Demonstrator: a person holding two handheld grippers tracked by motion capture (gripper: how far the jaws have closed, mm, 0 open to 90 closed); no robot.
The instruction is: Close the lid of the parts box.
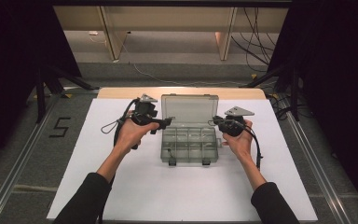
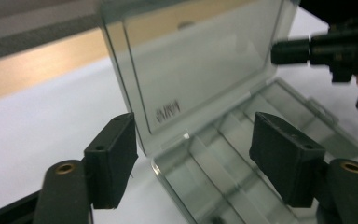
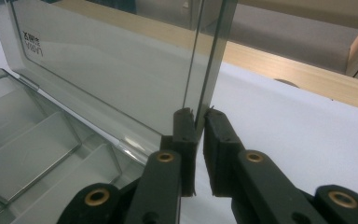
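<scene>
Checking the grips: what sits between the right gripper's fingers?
The side edge of the clear box's upright lid is pinched between the right gripper fingers, seen in the right gripper view.

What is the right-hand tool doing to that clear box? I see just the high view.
Observer: The right gripper has its fingers pinched on the side edge of the upright lid.
Operator: Is the other one pinching too?
Observer: No. The left gripper has its fingers wide apart, gripping nothing.
Operator: Anything written on the lid?
Observer: Yes, small raised lettering near a lower corner, too blurred to read.
</scene>
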